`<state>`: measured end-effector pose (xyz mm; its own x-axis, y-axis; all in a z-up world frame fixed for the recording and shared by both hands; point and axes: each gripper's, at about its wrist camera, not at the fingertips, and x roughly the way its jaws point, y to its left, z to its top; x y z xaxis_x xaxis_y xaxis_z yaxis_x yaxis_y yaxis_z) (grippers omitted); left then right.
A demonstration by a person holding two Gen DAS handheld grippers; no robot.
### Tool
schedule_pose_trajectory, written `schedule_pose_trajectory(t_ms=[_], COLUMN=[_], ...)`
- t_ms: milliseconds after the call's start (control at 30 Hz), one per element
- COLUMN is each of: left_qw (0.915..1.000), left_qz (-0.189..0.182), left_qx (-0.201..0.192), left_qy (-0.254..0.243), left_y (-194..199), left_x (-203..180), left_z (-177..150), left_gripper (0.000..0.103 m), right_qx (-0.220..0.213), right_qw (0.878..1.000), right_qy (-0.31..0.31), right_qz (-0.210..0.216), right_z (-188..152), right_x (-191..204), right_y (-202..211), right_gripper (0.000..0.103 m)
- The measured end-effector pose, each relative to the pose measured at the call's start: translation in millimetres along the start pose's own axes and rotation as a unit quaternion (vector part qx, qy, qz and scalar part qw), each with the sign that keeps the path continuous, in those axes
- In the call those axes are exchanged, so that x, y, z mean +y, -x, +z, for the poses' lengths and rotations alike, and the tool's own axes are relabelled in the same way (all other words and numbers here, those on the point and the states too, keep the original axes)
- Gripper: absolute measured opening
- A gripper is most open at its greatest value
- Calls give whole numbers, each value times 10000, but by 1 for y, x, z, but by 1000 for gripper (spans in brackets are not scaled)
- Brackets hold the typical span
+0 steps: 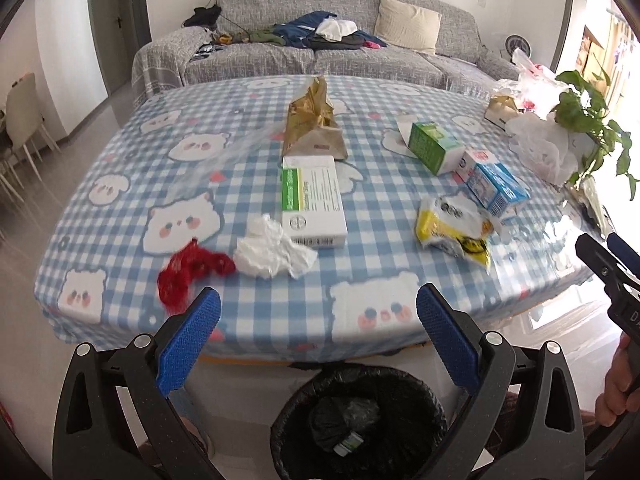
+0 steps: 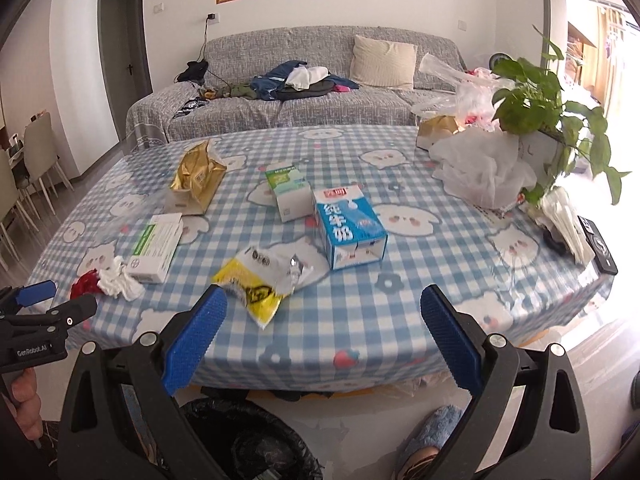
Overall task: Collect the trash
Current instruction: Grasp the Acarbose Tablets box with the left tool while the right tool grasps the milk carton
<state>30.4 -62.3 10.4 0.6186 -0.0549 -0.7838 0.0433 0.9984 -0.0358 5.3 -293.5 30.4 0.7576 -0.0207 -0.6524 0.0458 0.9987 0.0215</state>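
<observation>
Hovering at the bottom of the frame, the left tongs were spread wide and held nothing, their blue pads just short of the near edge of the tabletop. The right tongs hung at the bottom of their own view, spread just as wide, equally bare. Trash lay scattered across the checked cloth: a red scrap at the lower left touching a crumpled white tissue, which sat against a flat white-and-green box in the centre. Behind that box stood a gold bag, tilted. On the right, a yellow wrapper lay just beside a blue milk carton on its side, with a green carton near it. Below the tabletop edge, bottom centre, a black-lined bin already held some rubbish. A plant and loose plastic bags filled the upper right.
</observation>
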Motion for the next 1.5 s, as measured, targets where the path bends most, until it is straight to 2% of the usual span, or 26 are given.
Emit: schedule_pose_trajectory(t_ms=[200,633,1000,1133,1367,1500], left_qw=[9999,9989,9966,9957,9937,9922], left_qz=[-33,188,273,222,180,204], left_qx=[121,431,775,894,1103,1227], left_qy=[33,-40,-36,-52,-21,27], left_y=[-23,-88,-140,-152,-172,-182], left_x=[0,-3,0,-1,-6,-10], left_z=[22,72,97,103,110,110], left_gripper=[96,96,95,90,81,76], right_qx=[135,429,806,980,1348,1334], right_qw=[9999,9989,9964,9949,9906,9905], right_qy=[-20,131,84,-17,-139,-80], right_qz=[57,-97,-231,-224,-190,-317], right_z=[18,59,71,75,78,77], right_x=[0,4,-5,-9,-10,-9], right_y=[-27,-99,-151,-165,-189,-193], right_gripper=[94,94,94,93,86,85])
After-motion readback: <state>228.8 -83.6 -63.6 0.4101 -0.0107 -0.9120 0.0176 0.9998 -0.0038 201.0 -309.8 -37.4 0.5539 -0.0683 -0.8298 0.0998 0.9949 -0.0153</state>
